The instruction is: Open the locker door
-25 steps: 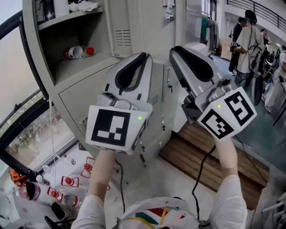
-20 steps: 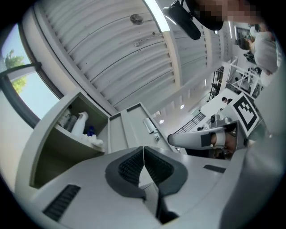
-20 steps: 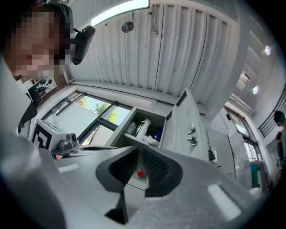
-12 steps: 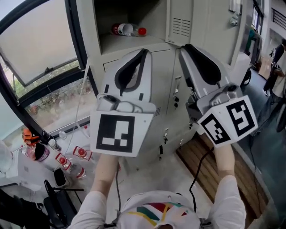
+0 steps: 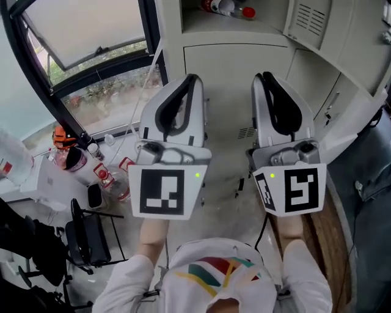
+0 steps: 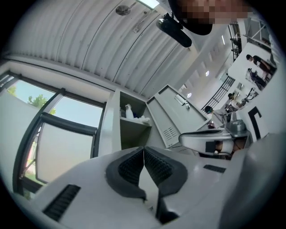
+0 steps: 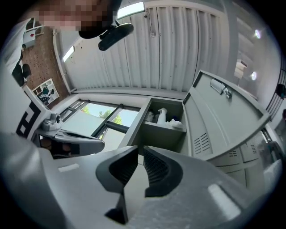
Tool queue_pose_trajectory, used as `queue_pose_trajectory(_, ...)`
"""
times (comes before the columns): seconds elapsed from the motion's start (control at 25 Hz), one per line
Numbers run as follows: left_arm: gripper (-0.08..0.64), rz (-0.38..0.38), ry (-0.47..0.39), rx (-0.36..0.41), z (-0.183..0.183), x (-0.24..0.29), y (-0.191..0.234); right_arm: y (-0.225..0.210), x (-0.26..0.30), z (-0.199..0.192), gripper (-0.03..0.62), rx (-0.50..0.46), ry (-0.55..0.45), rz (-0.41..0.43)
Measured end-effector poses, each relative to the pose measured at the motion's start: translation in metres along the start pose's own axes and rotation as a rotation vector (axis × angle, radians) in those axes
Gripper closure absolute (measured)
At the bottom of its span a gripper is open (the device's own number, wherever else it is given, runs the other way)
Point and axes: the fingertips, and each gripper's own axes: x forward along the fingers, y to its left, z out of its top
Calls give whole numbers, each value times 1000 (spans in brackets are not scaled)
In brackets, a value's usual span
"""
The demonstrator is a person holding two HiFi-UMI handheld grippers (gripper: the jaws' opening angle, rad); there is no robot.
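Door (image 7: 223, 118) stands open; job looks done. Your left claw (image 6: 144, 152) pinched together, empty; right claw (image 7: 140, 154) barely parted, empty. Avoid bumping door.

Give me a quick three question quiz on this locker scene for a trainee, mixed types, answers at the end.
1. True or false: the left claw is clamped on the locker door.
2. Which claw's jaws stand slightly apart? A the left claw, B the right claw.
3. Fill in: the bottle lying in the open compartment has a ___ cap.
Key: 1 false; 2 B; 3 red.
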Motion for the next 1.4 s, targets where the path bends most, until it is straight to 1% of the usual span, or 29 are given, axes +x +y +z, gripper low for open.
queue_pose_trajectory(0.12, 545, 70, 39, 12, -19, -9, 6, 12, -4, -21, 553, -4, 14, 6)
queue_pose_trajectory(0.24, 545, 122, 82, 8, -35, -24, 9, 28, -10, -32, 552, 18, 22, 13)
queue_pose_trajectory(0.36, 545, 161, 103, 13, -52, -39, 11, 40, -17, -43, 552, 18, 26, 11)
queue_pose_trajectory(0.48, 545, 192, 133, 5, -70, -48, 9, 49, -27, -59, 552, 10, 54, 17)
queue_pose_trajectory(0.56, 545, 213, 147, -1, -78, -53, 8, 56, -34, -70, 552, 20, 80, 34)
queue_pose_trajectory(0.68, 545, 243, 159, 11, -85, -57, 6, 62, -43, -85, 552, 47, 107, 51)
queue_pose_trajectory(0.88, 545, 270, 197, -4, -104, -67, -3, 71, -55, -106, 552, 100, 153, 71)
queue_pose_trajectory(1.0, 545, 281, 234, 2, -117, -73, -6, 76, -60, -114, 552, 115, 175, 83)
queue_pose_trajectory(1.28, 545, 279, 288, -2, -136, -83, -15, 85, -71, -133, 552, 152, 229, 102)
queue_pose_trajectory(1.4, 545, 284, 298, -6, -139, -86, -14, 85, -75, -137, 587, 152, 243, 102)
